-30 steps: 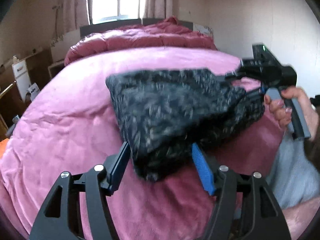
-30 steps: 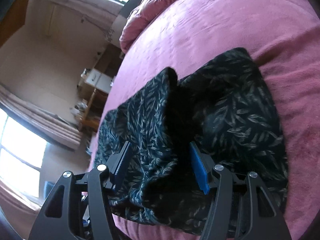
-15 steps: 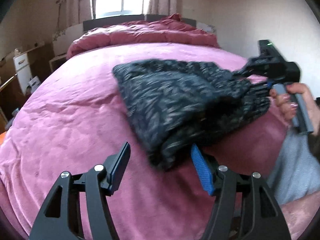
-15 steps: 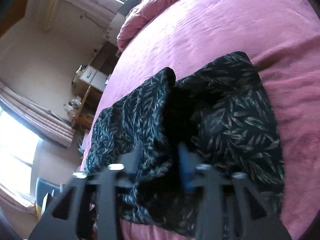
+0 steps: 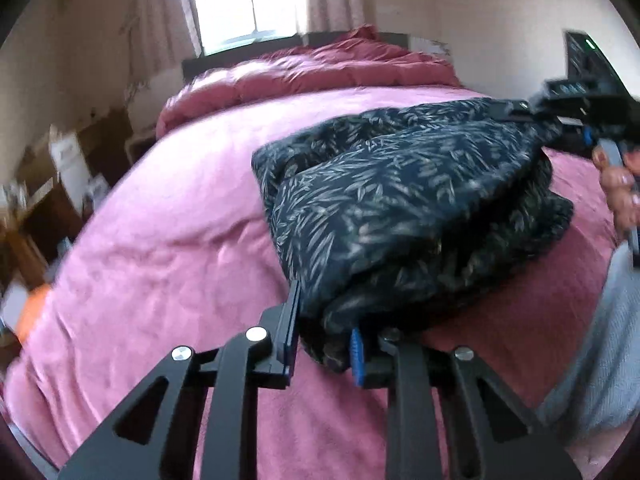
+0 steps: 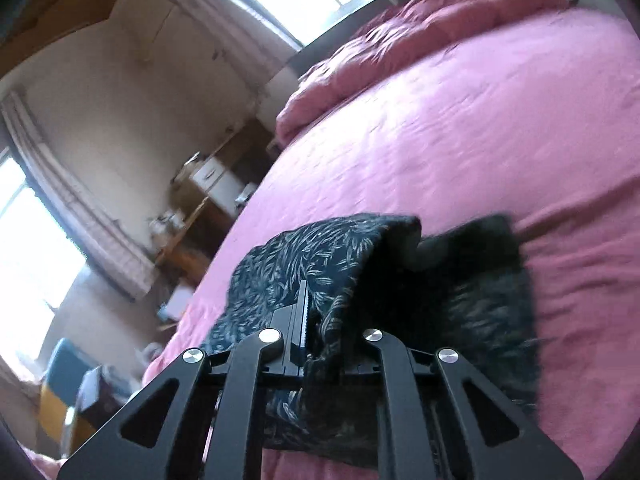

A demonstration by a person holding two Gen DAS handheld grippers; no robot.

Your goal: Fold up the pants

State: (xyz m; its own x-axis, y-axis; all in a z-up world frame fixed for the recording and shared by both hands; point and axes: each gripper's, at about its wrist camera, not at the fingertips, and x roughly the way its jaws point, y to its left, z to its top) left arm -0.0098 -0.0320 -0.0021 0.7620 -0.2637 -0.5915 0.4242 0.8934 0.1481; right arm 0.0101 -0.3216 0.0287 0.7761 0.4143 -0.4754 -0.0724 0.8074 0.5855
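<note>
The dark leaf-print pants (image 5: pixel 400 208) lie folded in a thick bundle on the pink bed (image 5: pixel 168 240). My left gripper (image 5: pixel 320 340) is closing, and its blue pads pinch the bundle's near corner. In the right wrist view the pants (image 6: pixel 320 264) are lifted at one end, and my right gripper (image 6: pixel 320 332) is closing with its pads clamped on the gathered fabric edge. The right gripper (image 5: pixel 576 120) also shows at the far right of the left wrist view, gripping the bundle's other end, held by a person's hand (image 5: pixel 620 188).
A rumpled red duvet (image 5: pixel 320 72) is heaped at the head of the bed under a bright window (image 5: pixel 248 4). Wooden furniture with white drawers (image 5: pixel 68 164) stands left of the bed. A grey sleeve (image 5: pixel 600 360) is at the lower right.
Both grippers have gone from open around the pants to clamped on the fabric. The right gripper has risen, lifting its end of the bundle off the bed.
</note>
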